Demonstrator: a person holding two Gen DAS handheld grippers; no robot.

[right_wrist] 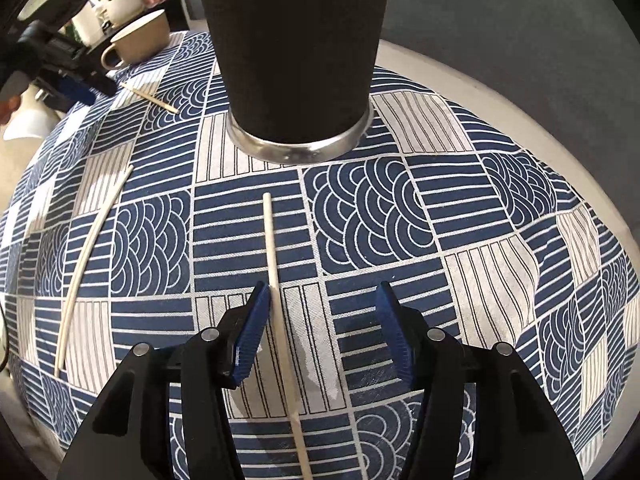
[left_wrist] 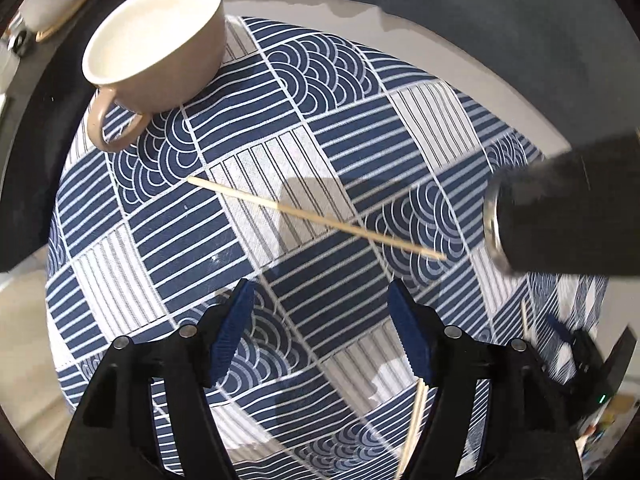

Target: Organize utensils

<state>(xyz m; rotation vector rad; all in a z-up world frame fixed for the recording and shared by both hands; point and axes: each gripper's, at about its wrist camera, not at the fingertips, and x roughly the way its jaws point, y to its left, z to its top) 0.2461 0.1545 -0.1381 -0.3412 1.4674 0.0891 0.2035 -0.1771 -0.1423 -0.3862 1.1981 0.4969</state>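
Blue ribbed pads line both grippers, and both sets of fingers stand spread apart, gripping nothing. Low in the right wrist view, the right gripper (right_wrist: 320, 328) straddles one wooden chopstick (right_wrist: 280, 312), which lies lengthwise on the patterned cloth (right_wrist: 440, 208) right beside the left-hand pad; whether they touch I cannot tell. Past its tip stands one black tumbler (right_wrist: 294, 48) with a steel rim, filling the upper centre. Two more chopsticks lie in that view: a second chopstick (right_wrist: 90, 264) at the left edge and a third chopstick (right_wrist: 150, 97) in the upper left, near the left gripper (right_wrist: 76, 88). One tan mug (right_wrist: 140, 38) sits farthest, upper left.

In the left wrist view, the left gripper (left_wrist: 320, 332) hovers over the cloth, a chopstick crossing mid-frame beyond it.
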